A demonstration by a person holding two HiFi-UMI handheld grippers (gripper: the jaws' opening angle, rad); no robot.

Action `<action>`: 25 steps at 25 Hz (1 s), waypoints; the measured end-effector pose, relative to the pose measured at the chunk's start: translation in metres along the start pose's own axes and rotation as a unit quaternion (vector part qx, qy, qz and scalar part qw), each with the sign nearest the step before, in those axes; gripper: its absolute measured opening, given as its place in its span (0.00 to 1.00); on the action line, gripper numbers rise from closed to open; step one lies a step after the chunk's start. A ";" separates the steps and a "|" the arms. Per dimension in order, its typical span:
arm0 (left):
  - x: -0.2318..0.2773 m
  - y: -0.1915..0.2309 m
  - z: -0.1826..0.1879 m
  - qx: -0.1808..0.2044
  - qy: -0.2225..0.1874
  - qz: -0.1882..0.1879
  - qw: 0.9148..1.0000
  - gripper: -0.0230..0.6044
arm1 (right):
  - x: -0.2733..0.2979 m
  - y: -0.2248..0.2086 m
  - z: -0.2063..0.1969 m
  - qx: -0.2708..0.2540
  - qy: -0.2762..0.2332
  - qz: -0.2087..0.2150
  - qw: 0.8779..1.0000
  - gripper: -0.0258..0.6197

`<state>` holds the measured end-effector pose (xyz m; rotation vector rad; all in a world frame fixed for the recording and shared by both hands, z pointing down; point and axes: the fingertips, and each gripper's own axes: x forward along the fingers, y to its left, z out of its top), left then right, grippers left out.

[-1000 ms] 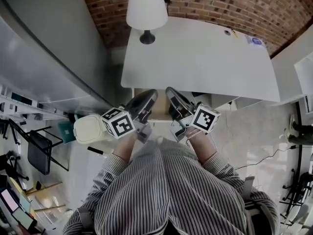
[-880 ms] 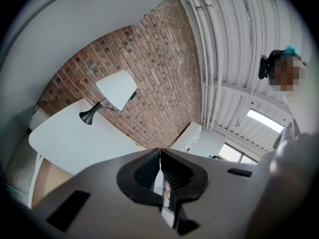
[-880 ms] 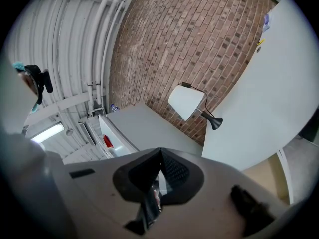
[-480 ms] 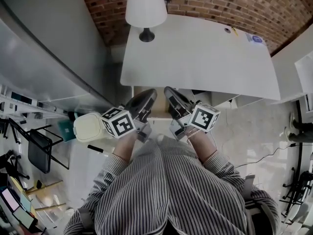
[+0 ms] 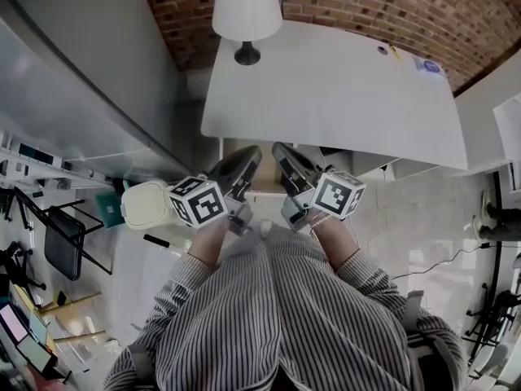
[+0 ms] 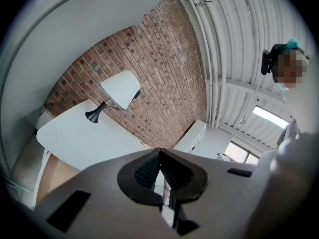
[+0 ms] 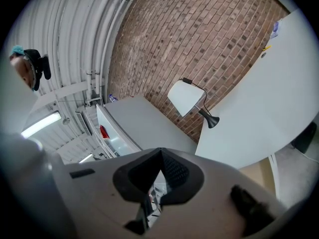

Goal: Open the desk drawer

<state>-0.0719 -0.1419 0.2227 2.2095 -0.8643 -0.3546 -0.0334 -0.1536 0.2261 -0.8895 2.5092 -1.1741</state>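
Little is changing: the left claw [image 5: 251, 155] and right claw [image 5: 280, 150] are staying closed on nothing, hovering at the table [image 5: 342, 96] edge, so nothing is being pulled.

Desk drawer [image 5: 262, 184] mostly beneath desktop [image 5: 342, 88]

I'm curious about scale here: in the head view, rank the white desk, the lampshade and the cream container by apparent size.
White desk: clearly largest.
Lampshade and cream container: nearly alike; the shade is cropped at the top and the container partly covered, so I won't rank them.
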 end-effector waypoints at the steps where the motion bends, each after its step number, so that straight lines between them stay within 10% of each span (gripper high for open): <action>1: 0.000 0.000 0.000 0.000 0.000 0.001 1.000 0.06 | 0.000 -0.001 0.000 -0.001 0.001 -0.002 1.000 0.07; 25: -0.007 -0.001 -0.006 -0.004 -0.004 0.022 1.000 0.06 | -0.004 0.000 -0.009 -0.015 0.018 -0.017 1.000 0.07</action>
